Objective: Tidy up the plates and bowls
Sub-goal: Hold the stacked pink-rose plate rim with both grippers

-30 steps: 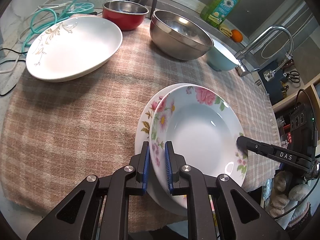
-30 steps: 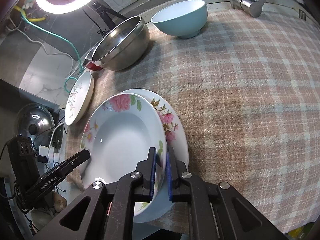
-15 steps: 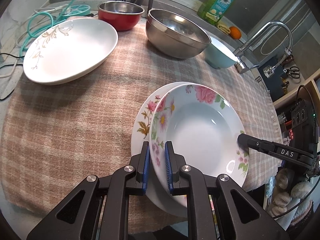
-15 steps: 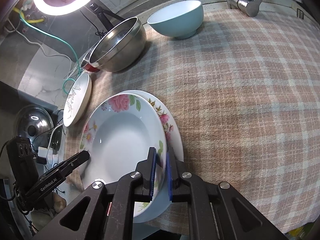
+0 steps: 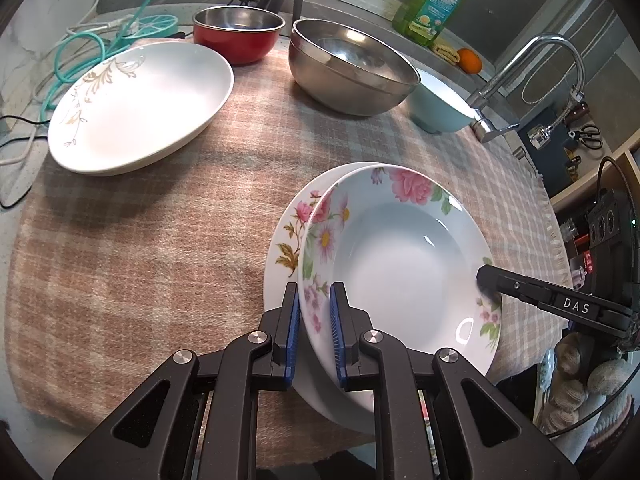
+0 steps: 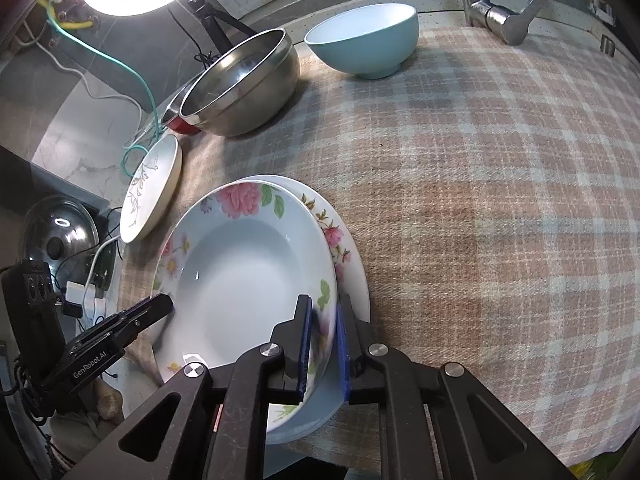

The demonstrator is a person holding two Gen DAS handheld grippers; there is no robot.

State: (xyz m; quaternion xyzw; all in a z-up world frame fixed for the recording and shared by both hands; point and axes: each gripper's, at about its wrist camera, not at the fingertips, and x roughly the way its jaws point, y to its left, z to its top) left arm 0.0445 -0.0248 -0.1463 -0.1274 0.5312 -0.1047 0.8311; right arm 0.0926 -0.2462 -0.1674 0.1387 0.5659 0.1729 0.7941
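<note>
Two grippers, left gripper (image 5: 313, 330) and right gripper (image 6: 323, 344), each clamp opposite rims of the floral soup plate (image 5: 400, 276), glazed, slippery, breakable, sitting on another floral plate (image 5: 286, 240) atop the plaid cloth (image 5: 140, 248).

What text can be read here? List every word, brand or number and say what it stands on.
"DAS": white letters on the black finger of the right gripper, seen from the left wrist.
"GenRobot.AI": white letters on the black finger of the left gripper, seen from the right wrist.
Green dish soap bottle: the label shows a daisy; its print is too small to read.
Nothing else carries readable text.
</note>
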